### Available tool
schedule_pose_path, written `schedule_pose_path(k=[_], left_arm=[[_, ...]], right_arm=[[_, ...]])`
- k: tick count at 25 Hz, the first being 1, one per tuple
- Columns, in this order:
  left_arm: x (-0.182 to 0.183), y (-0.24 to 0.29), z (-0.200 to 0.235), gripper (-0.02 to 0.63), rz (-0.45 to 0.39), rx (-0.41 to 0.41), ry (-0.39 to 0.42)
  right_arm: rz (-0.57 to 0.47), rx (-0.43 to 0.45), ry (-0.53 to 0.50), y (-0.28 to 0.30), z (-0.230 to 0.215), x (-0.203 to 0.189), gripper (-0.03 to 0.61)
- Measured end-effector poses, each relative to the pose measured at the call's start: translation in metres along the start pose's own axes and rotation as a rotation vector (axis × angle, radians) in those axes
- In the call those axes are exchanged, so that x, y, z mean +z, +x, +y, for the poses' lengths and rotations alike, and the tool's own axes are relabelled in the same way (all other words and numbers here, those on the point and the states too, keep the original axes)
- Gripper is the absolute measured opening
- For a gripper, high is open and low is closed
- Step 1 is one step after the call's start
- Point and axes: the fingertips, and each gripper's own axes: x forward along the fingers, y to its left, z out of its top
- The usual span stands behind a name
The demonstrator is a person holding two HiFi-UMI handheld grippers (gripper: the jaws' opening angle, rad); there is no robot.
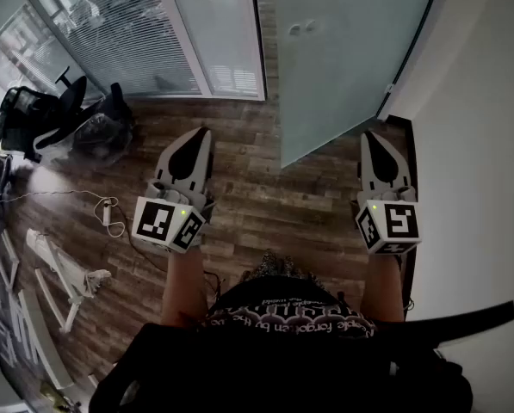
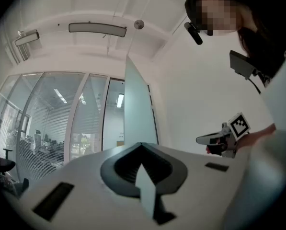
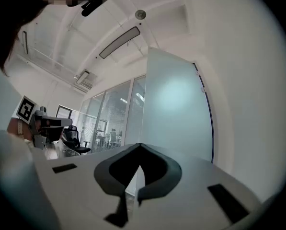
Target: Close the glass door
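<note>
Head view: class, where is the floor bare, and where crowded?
Bare brown wood-plank floor lies between the left gripper and right gripper, up to the frosted glass door. Crowded at left: black office chair, white cable, white frame pieces.

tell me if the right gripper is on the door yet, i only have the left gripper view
Observer: Not that I can see. In the right gripper view the right gripper has its jaws together with nothing between them, and the glass door stands ahead of it.
Operator: how does it face the door
Observer: It looks at the door's broad frosted face, where your view shows little more than the edge.
Operator: anything low down near us
Observer: In the head view a white cable lies on the wood floor, left of the left gripper and away from the door.
</note>
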Motion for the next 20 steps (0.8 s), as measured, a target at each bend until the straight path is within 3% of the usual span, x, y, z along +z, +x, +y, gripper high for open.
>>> schedule_pose_path(k=[11, 20], left_arm=[[-0.0011, 0.0008, -0.007, 0.003, -0.004, -0.018, 0.002], [-0.0088, -0.0004, -0.0111, 0.002, 0.005, -0.012, 0.0]], right_arm=[[-0.005, -0.012, 0.004, -0.0069, -0.0013, -0.002, 0.002], [-0.021, 0.036, 0.035, -0.0026, 0.0008, -0.0057, 0.003]])
